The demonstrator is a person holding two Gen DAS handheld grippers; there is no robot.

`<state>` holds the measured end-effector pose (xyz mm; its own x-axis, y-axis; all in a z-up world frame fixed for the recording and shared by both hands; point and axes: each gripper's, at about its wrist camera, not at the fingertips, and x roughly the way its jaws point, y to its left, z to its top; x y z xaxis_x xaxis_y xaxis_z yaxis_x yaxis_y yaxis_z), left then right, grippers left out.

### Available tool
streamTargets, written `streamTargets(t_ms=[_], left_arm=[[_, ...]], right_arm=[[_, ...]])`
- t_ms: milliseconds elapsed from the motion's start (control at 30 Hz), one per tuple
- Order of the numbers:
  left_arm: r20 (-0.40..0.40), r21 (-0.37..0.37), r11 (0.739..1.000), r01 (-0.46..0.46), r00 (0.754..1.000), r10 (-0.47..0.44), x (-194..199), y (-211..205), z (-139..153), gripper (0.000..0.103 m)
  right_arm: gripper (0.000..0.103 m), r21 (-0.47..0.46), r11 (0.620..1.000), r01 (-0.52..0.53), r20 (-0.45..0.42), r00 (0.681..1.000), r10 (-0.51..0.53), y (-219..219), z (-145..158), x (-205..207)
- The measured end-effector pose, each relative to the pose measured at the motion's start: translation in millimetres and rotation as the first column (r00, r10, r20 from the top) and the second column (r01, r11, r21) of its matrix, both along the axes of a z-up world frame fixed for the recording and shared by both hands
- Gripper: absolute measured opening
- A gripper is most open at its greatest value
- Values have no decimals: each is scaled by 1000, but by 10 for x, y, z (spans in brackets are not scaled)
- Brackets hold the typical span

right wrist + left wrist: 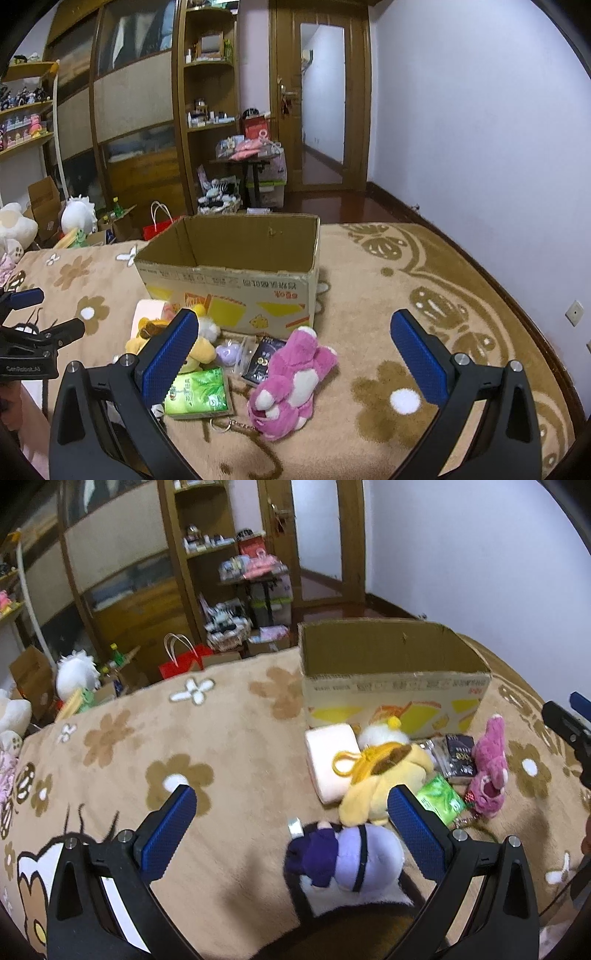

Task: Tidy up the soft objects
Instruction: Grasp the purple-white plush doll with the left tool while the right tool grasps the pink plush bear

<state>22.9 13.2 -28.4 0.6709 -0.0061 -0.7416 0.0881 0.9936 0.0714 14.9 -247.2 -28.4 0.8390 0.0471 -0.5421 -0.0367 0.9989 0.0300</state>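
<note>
An open cardboard box (pixel 391 679) (pixel 236 273) stands on the flowered beige blanket (pixel 229 738). In front of it lie a purple plush (pixel 347 856), a yellow plush (pixel 380 775) (pixel 199 350), a pink block-shaped cushion (pixel 330 760) and a pink bear plush (pixel 487 771) (pixel 291 380). My left gripper (pixel 291 801) is open, the purple plush lying between its fingers near the right one. My right gripper (pixel 295 325) is open above the pink bear, touching nothing. The left gripper (pixel 40 317) shows at the left edge of the right wrist view.
A green tissue pack (pixel 441 801) (pixel 197 393), dark sachets (pixel 458 757) (pixel 264 360) and a keychain ring (pixel 221 422) lie among the plush toys. Beyond the blanket are wooden shelves (pixel 210 92), a red bag (pixel 183 662), white plush toys (pixel 75 674) and a door (pixel 321 103).
</note>
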Motion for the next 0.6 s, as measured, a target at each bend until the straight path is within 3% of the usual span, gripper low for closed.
streamTargets(t_ms=[200, 600], left_arm=[[-129, -54, 997, 63, 989, -69, 130, -102, -191, 102], [-330, -43, 988, 148, 931, -154, 321, -378, -632, 102]], right_arm=[[103, 3, 1000, -18, -80, 997, 18, 39, -127, 120], [103, -19, 997, -79, -221, 973, 73, 204, -477, 355]])
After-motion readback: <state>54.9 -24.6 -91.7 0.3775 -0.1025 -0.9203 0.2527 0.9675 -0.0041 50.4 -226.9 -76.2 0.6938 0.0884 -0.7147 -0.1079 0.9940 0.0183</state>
